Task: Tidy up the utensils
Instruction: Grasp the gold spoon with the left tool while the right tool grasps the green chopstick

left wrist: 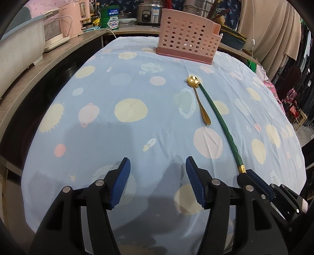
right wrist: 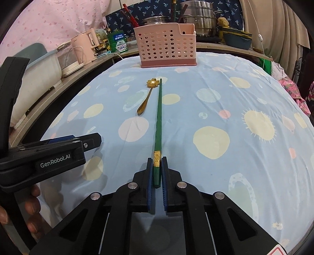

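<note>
My right gripper point(right wrist: 157, 162) is shut on the gold-banded end of a green chopstick point(right wrist: 158, 119), which points away toward the pink perforated utensil basket point(right wrist: 166, 47) at the far end of the table. A gold spoon with a flower-shaped bowl point(right wrist: 146, 98) lies just left of the chopstick, its bowl near the chopstick's tip. My left gripper point(left wrist: 157, 166) is open and empty over the cloth. In the left wrist view the chopstick point(left wrist: 219, 119), the spoon point(left wrist: 200, 102), the basket point(left wrist: 188, 41) and the right gripper point(left wrist: 253, 182) show to the right.
The table wears a blue cloth point(right wrist: 225, 109) with planet prints. A shelf on the left holds a pink kettle point(right wrist: 86, 47), a white appliance point(right wrist: 68, 60) and a green tin point(right wrist: 117, 43). Steel pots point(right wrist: 198, 17) and a blue dish point(right wrist: 237, 39) stand behind the basket.
</note>
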Tool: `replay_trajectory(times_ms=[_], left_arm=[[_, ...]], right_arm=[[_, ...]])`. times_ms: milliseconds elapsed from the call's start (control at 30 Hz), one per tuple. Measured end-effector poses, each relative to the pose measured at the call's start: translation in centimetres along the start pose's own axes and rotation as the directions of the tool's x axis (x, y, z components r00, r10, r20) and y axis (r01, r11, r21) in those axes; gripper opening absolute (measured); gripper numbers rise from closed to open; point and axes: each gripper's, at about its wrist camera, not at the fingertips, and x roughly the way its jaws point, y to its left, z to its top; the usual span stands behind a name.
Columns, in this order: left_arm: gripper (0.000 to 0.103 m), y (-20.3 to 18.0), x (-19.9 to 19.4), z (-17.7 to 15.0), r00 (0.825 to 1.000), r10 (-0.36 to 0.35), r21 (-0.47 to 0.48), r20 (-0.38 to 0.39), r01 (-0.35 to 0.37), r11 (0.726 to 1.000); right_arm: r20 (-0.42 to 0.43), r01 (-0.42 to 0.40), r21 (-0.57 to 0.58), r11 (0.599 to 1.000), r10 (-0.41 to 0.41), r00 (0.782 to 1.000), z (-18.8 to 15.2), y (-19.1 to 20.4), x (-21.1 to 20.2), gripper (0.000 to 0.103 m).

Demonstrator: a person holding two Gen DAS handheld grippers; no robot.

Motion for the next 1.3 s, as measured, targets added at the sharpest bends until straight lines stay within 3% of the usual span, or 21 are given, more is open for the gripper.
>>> replay_trajectory(times_ms=[267,400,867,1000,1167,1233,1300], left_arm=[[0.057,-0.2,0.1,0.3,1.000,-0.006,0.001,0.000,0.006,1.000],[0.066,-0.7,0.3,1.0,1.000,-0.016,-0.010,0.003,0.016,1.000],[0.065,-4.5,3.7,5.0,0.996,-0.087,-0.003,-0.005,0.087,0.996],[0.057,-5.2,4.6,5.4,0.998,-0.067,0.011,-0.003,0.067,0.998],[0.030,-5.6,4.8,5.5,0.998,-0.058,0.036,-0.001,0.058,0.998],[0.014,-5.5,4.8,5.5,0.998,-0.069,0.032,-0.003,0.069,0.997],[0.011,-5.3,4.7,5.4,0.997,-0.083,0.025,-0.007,0.083,0.996]], right_arm=[[0.009,-0.003,0.028,1.000,0.003,1.000,0.1,-0.7,-0.4,0.007],[0.021,0.014,0.073,0.997,-0.016,1.000,0.5,-2.2,-0.7,0.007],[0.023,0.039,0.183,0.982,-0.044,0.999,1.2,-6.3,-0.4,0.007],[0.020,0.032,0.183,0.983,-0.036,0.999,1.2,-6.3,-0.2,0.007],[0.020,0.028,0.183,0.983,-0.032,0.999,1.2,-6.3,0.0,0.007],[0.021,0.027,0.183,0.983,-0.032,0.999,1.2,-6.3,0.1,0.007],[0.021,0.026,0.183,0.983,-0.031,0.999,1.2,-6.3,0.1,0.007]])
